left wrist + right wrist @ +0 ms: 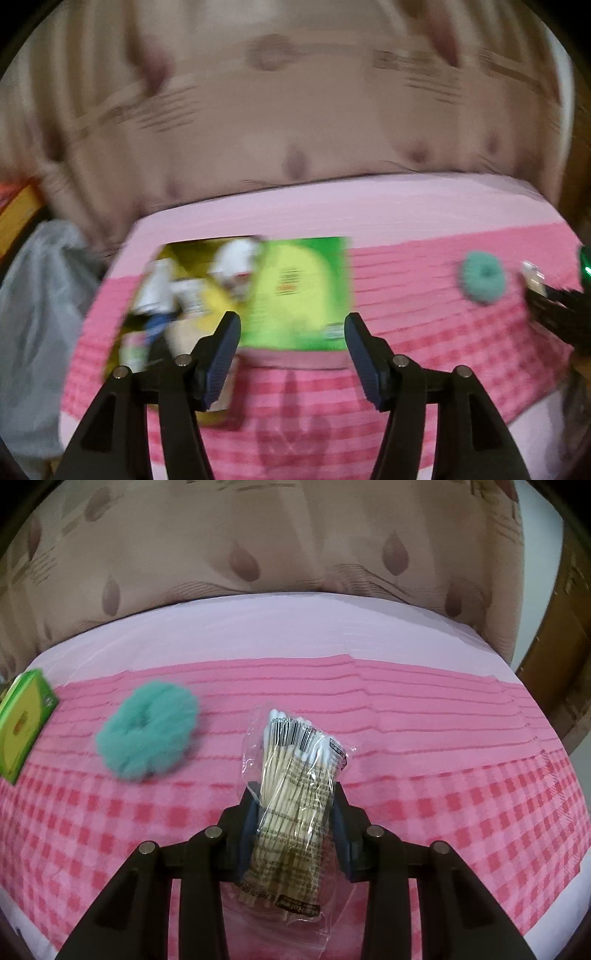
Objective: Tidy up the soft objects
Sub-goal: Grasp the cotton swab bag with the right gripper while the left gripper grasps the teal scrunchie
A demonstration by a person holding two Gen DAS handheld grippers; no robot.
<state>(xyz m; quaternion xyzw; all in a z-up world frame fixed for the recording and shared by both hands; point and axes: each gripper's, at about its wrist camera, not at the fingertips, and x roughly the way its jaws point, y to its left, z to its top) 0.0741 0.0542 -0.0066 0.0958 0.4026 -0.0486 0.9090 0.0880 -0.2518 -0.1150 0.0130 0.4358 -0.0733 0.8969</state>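
1. Over the pink cloth in the left wrist view, the left claw (pixel 291 350) stands wide with nothing between its ribbed dark pads; the picture is smeared by blur.
2. Beyond its tips lies a flat green and yellow carton lid (pixel 299 291), joined on its left to a box (pixel 184 295) with white and yellow things inside, too blurred to name.
3. A fuzzy teal scrunchie (pixel 482 275), ring-shaped, lies on the tablecloth (pixel 424 332) far to the right, near the tip of the other black claw (pixel 546 295) at the edge.
4. A grey plastic bag (pixel 40 314) slumps at the left, beside the counter.
5. From the right wrist view, the right claw (pixel 293 812) is closed narrow on a crinkly clear packet of wooden cotton swabs (pixel 295 775), white tips pointing away, barcode near the top.
6. The scrunchie (pixel 147 731) rests on the ribbed pink stripes, left of the packet and apart from it.
7. The green carton (pixel 24 727) sits at the left edge.
8. A beige curtain (pixel 295 542) with teardrop prints hangs behind the counter.
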